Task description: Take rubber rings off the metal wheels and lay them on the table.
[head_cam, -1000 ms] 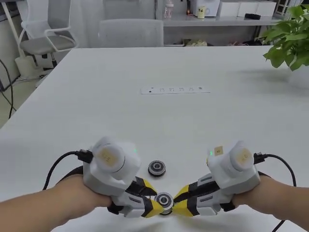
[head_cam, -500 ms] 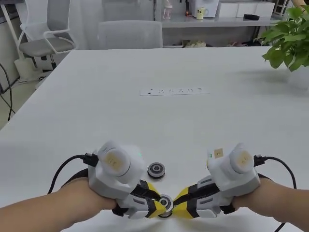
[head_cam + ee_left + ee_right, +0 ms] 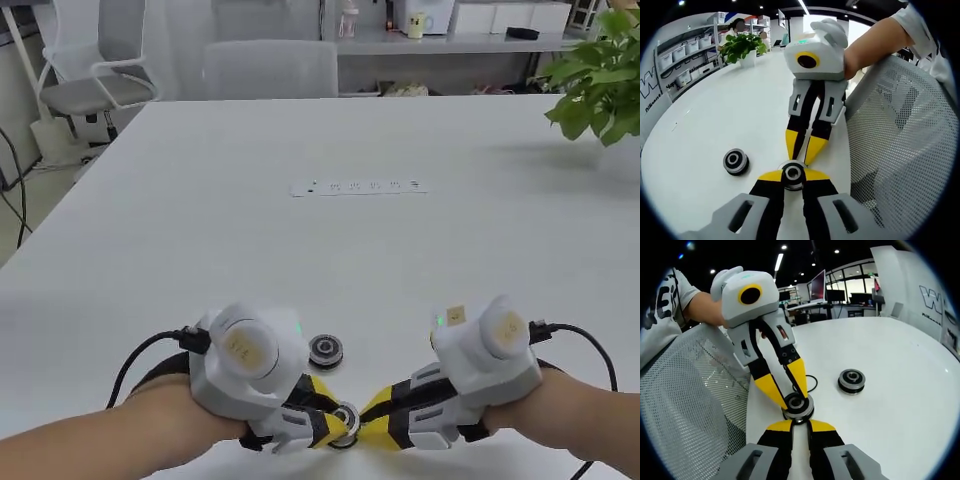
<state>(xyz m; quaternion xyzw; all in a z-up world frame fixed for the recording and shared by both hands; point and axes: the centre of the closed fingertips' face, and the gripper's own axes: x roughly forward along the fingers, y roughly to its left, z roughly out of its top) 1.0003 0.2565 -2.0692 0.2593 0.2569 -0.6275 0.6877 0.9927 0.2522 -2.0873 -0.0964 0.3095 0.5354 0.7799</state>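
Here, wheel (image 3: 342, 415) clamped in left hand-held gripper (image 3: 792, 176); right hand-held gripper (image 3: 801, 424) narrow, tips at rim.

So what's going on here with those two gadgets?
A person works two handheld grippers at a white table. The left gripper clamps a small wheel near the table's edge, and the right gripper touches its rim; whether it has a hold is unclear. A second wheel lies just beyond, untouched.
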